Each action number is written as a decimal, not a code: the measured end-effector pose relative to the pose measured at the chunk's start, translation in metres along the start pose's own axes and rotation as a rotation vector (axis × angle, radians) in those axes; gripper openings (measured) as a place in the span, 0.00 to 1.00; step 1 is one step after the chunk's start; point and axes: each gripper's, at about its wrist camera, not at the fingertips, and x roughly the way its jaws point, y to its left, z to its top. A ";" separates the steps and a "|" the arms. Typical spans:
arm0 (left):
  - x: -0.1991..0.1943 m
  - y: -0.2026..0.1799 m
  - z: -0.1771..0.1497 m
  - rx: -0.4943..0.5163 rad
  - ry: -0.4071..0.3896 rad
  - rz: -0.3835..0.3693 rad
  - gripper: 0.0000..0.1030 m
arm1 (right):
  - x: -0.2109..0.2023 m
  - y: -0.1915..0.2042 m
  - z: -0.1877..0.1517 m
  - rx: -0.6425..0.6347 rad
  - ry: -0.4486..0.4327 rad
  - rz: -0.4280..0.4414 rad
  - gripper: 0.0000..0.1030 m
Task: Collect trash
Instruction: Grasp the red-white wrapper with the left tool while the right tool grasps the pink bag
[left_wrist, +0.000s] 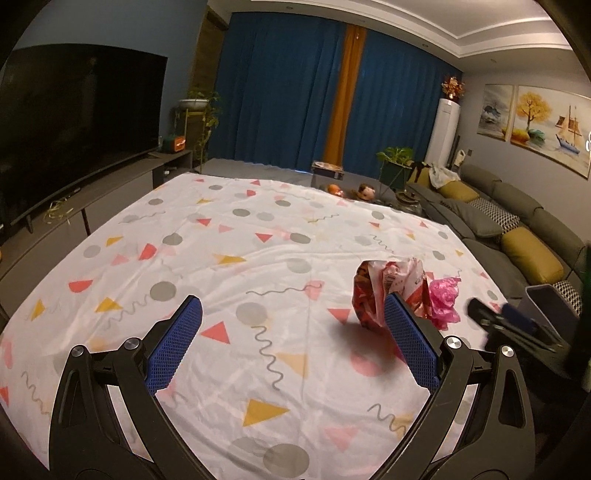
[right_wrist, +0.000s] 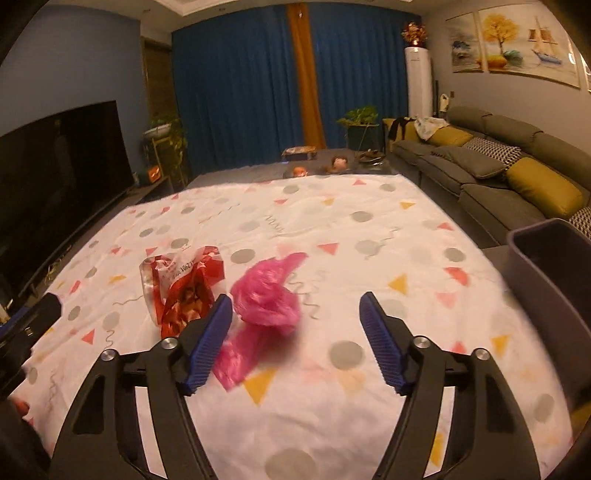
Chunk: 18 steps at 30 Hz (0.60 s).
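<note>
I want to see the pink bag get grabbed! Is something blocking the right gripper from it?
Nothing visible blocks it. The pink bag lies on the sheet just ahead of the open right gripper, toward its left jaw. The red wrapper sits off to the left.

Black fingers (left_wrist: 177, 350), blue ribbed pads (right_wrist: 380, 339)

You could see upside-down printed digits on the red-and-white wrapper (right_wrist: 183, 284), too blurred to read; nothing else bore legible text.
</note>
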 end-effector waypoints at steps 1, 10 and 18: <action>0.001 0.000 0.000 0.003 0.001 -0.003 0.94 | 0.006 0.002 0.001 -0.002 0.010 0.003 0.65; 0.011 -0.003 0.003 0.016 0.014 -0.043 0.94 | 0.045 0.011 0.004 -0.031 0.112 0.016 0.32; 0.023 -0.031 -0.002 0.077 0.030 -0.115 0.94 | 0.020 -0.002 0.002 -0.036 0.035 -0.056 0.18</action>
